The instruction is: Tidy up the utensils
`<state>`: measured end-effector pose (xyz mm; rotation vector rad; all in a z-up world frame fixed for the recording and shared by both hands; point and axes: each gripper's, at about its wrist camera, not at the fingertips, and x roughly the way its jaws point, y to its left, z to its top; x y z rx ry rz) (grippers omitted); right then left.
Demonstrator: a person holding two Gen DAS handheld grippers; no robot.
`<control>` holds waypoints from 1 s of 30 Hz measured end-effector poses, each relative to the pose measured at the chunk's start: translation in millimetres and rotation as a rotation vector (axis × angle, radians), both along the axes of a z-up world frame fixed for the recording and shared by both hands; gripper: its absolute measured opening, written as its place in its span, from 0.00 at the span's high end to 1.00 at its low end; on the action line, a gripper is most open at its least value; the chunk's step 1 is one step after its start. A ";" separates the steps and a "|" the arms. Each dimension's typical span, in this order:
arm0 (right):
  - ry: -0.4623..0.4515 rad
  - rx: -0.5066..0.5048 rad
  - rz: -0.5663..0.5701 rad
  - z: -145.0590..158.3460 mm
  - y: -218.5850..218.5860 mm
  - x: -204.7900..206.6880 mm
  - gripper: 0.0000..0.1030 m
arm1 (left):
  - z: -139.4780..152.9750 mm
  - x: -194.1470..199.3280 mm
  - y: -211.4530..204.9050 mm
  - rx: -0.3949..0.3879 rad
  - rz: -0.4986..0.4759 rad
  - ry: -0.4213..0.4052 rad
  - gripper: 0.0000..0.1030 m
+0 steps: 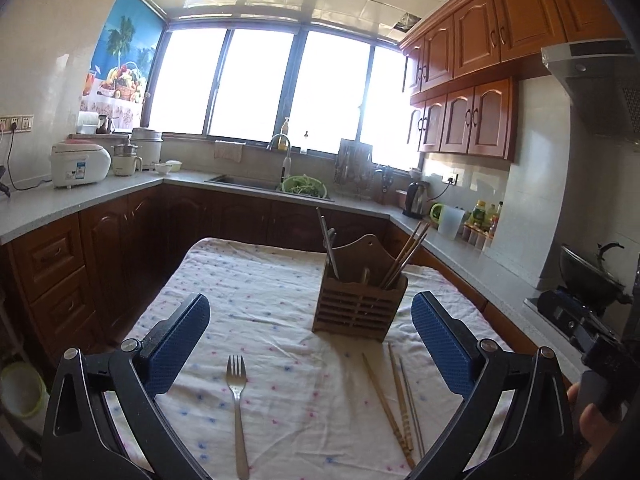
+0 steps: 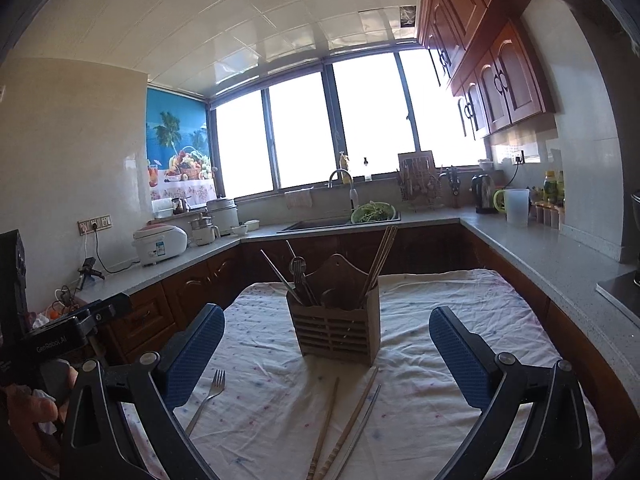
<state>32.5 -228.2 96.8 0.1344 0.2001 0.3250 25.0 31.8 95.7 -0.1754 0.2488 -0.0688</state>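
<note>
A wooden utensil holder stands on the cloth-covered table and holds chopsticks and metal cutlery. A metal fork lies on the cloth in front of it to the left. Three loose chopsticks, two wooden and one metal, lie in front of it to the right. My left gripper is open and empty, hovering above the fork and chopsticks. My right gripper is open and empty, facing the holder.
Kitchen counters run around the table, with a rice cooker, a sink, a green colander, a kettle and a stove with a wok. The table's left edge drops toward dark cabinets.
</note>
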 end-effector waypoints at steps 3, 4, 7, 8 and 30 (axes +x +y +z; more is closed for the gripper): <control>0.005 -0.008 -0.031 -21.9 3.1 -3.0 0.00 | -17.0 1.0 -8.5 0.045 0.005 0.020 0.00; 0.010 -0.003 -0.045 -29.8 3.4 -4.5 0.00 | -24.1 1.7 -12.2 0.054 -0.006 0.031 0.00; 0.037 -0.007 -0.061 -50.6 5.4 -4.3 0.00 | -47.9 2.7 -21.5 0.092 0.017 0.066 0.00; 0.048 -0.023 -0.066 -56.2 6.9 -3.8 0.00 | -55.8 3.8 -24.6 0.106 0.022 0.085 0.00; 0.069 -0.060 -0.124 -96.5 -0.8 -28.6 0.00 | -98.4 -4.7 -48.8 0.245 0.097 0.131 0.00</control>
